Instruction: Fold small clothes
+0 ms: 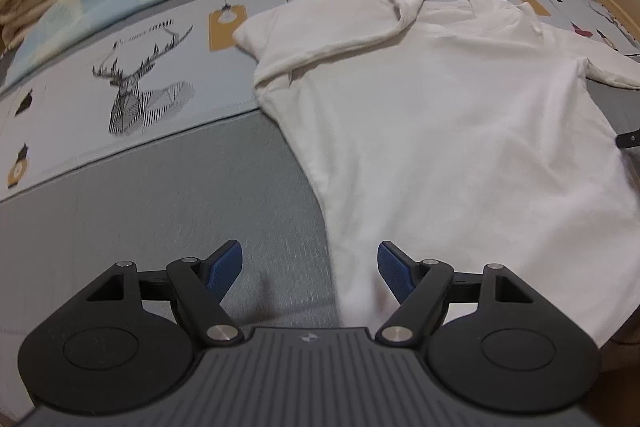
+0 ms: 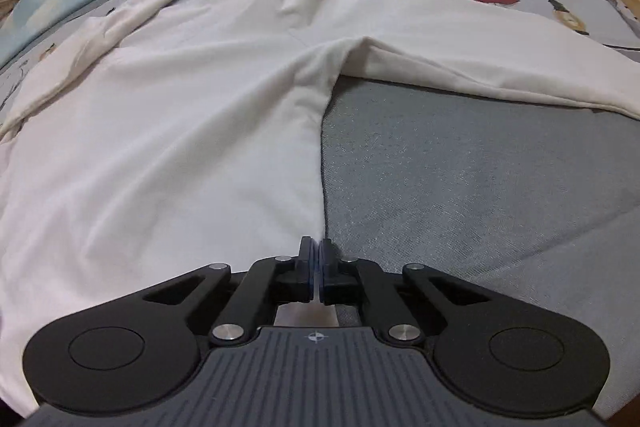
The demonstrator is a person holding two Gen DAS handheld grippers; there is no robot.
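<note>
A white shirt [image 1: 460, 115] lies spread on the bed [image 1: 200, 195] — the right gripper [image 2: 319, 259] pinches its side edge, jaws pressed together; the left gripper [image 1: 310, 267] hovers spread over the hem.

The left gripper [image 1: 310, 269] has its two fingers spread wide apart, and the right gripper [image 2: 319, 269] is squeezed tight.

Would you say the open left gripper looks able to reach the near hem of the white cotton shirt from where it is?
Probably yes: the left gripper is open, the white cotton shirt hem lies by its right finger, and nothing blocks it.
</note>
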